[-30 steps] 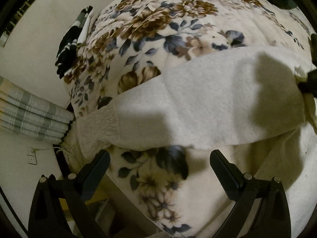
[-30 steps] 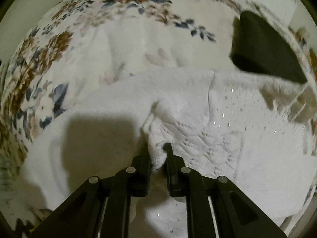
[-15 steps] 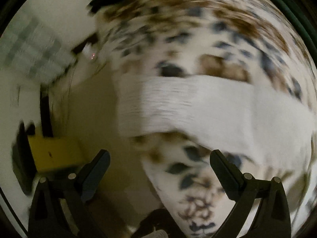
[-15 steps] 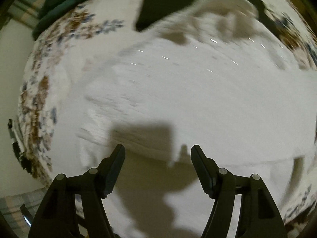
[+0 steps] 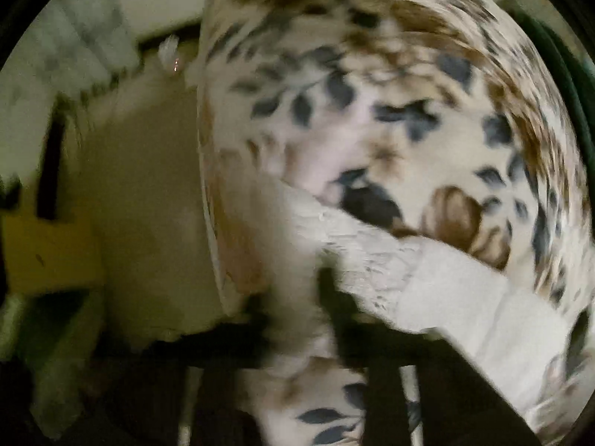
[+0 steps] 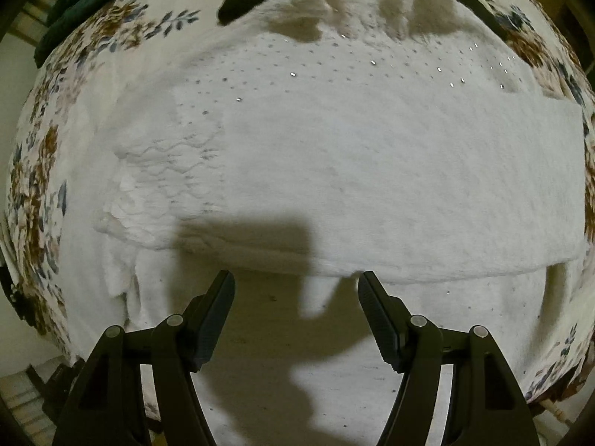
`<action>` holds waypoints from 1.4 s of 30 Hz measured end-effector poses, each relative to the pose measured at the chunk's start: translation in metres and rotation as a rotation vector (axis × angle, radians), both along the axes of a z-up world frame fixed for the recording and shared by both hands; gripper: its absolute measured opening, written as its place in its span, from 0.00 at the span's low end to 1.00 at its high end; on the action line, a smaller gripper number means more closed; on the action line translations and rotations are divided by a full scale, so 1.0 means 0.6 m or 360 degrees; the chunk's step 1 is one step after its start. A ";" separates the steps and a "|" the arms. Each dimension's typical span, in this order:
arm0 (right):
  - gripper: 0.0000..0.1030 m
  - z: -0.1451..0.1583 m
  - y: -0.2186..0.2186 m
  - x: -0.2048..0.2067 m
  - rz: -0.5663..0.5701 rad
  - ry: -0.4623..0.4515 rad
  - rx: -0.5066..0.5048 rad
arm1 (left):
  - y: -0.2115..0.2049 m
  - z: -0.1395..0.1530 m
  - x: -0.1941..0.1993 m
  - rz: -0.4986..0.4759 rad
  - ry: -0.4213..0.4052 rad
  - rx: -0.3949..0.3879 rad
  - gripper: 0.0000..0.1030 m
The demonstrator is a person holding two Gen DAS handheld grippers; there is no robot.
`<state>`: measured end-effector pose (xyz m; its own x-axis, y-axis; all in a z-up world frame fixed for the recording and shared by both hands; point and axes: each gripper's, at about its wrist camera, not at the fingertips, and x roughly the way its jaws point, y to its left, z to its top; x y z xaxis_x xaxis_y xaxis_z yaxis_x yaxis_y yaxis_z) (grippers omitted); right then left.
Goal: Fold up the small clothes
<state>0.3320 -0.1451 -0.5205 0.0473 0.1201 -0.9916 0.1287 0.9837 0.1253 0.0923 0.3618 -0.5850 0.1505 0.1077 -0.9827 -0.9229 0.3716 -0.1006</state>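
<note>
Dim warm light, one view sharp and one smeared.
Left wrist view heavily motion-blurred throughout; right wrist view crisp, hard shadow cast on white garment, fisheye bending and dark vignette at edges.

Right wrist view looks down, close, over the white garment on the floral bed, facing its far edge. Left wrist view, blurred, sits low at the bed's side edge, very close; both share garment and bed.
</note>
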 end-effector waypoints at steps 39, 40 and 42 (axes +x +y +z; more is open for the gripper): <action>0.69 0.017 -0.078 0.026 0.0076 -0.0011 0.0026 | -0.072 0.010 -0.072 0.0275 -0.0356 -0.0377 0.21; 0.69 0.016 -0.077 0.027 0.0072 -0.0009 0.0015 | -0.072 -0.006 -0.072 0.0325 -0.0385 -0.0434 0.23; 0.69 0.012 -0.077 0.028 0.0057 0.0001 0.0007 | -0.069 -0.028 -0.071 0.0418 -0.0461 -0.0517 0.23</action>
<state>0.3491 -0.1910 -0.5130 0.0421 0.1262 -0.9911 0.0934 0.9872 0.1296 0.0498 0.3202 -0.6020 0.4308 -0.1260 -0.8936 -0.8981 0.0375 -0.4382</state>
